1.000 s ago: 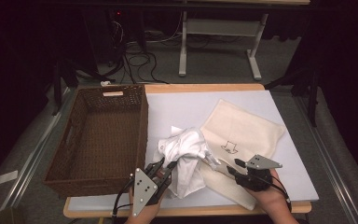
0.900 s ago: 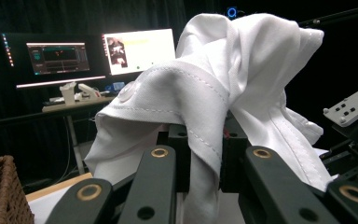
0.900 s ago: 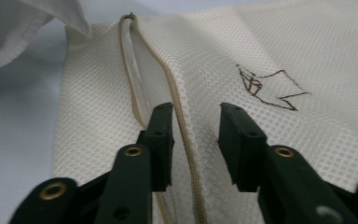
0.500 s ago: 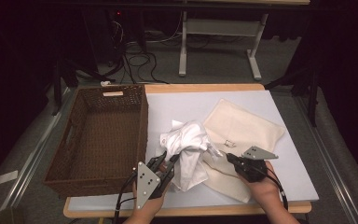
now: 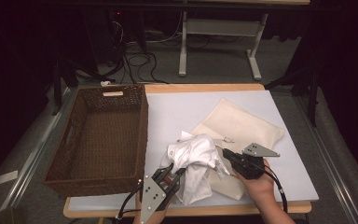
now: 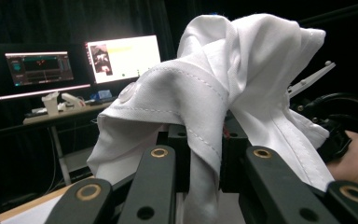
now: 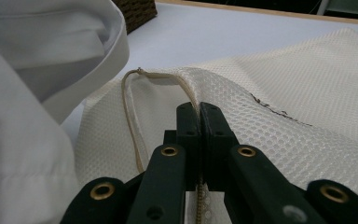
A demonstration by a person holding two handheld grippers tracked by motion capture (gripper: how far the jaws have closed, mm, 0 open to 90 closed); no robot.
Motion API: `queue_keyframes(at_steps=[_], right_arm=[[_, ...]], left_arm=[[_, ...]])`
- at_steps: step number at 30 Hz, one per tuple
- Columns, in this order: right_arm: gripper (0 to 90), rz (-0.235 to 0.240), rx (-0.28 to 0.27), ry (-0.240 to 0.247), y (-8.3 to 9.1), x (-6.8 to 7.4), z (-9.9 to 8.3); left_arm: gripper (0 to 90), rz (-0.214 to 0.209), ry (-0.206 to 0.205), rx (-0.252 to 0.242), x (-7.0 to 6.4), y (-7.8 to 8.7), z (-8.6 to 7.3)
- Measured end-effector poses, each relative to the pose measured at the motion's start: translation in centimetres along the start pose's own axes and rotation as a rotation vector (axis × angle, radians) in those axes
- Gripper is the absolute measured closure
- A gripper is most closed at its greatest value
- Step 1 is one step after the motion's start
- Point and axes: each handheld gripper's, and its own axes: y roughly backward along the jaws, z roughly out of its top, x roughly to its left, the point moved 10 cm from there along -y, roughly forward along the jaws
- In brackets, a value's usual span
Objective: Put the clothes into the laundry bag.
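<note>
Left gripper (image 5: 173, 173) we hold clamped on a fold of the white shirt (image 5: 196, 158): smooth woven cotton, stitched seams, one pale button, bunched above the table's (image 5: 177, 112) front edge. Our right gripper (image 5: 225, 154) pinches the corded rim of a cream mesh laundry bag (image 5: 242, 123) lying flat just beside it. Brown wicker basket (image 5: 98, 140) sits left.

Both hands enter from the near edge. The left gripper (image 5: 170, 173) points up and away, its 2 jaws pinched together. The right gripper (image 5: 227, 155) points left, jaws pressed tight, the right hand (image 5: 257, 183) gripping behind it.
</note>
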Motion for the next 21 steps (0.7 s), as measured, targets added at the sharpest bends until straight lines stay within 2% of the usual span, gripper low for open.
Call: queue_keyframes(at_steps=[2, 5, 9, 12, 15, 16, 18, 21], right_arm=[[88.2, 0.009, -0.018, -0.009, 0.2, 0.1, 0.3], [88.2, 0.016, -0.032, -0.015, 0.5, 0.2, 0.7], [88.2, 0.014, -0.055, -0.03, 0.8, 0.1, 1.2], [88.2, 0.011, -0.075, -0.031, 1.1, -0.1, 1.7], [88.2, 0.016, -0.094, -0.029, 1.5, 0.0, 2.1], [88.2, 0.016, -0.101, -0.026, 1.6, 0.0, 2.3], [88.2, 0.017, -0.114, -0.016, 1.9, 0.1, 2.6], [88.1, 0.014, -0.117, -0.007, 2.1, 0.2, 2.6]], left_arm=[[79.8, 0.002, 0.004, 0.011, -0.1, -0.4, -0.3], [79.8, -0.002, -0.016, 0.082, -0.6, -1.8, -2.4], [79.5, -0.046, -0.05, 0.183, -1.6, -3.1, -5.4], [79.3, -0.05, -0.053, 0.217, -1.9, -3.7, -6.5], [79.1, -0.054, -0.06, 0.28, -1.9, -4.7, -8.1], [79.0, -0.056, -0.056, 0.309, -1.8, -5.0, -8.8], [78.7, -0.059, -0.03, 0.333, -1.6, -5.4, -9.7], [76.5, -0.078, 0.002, 0.327, -1.6, -5.4, -9.9]])
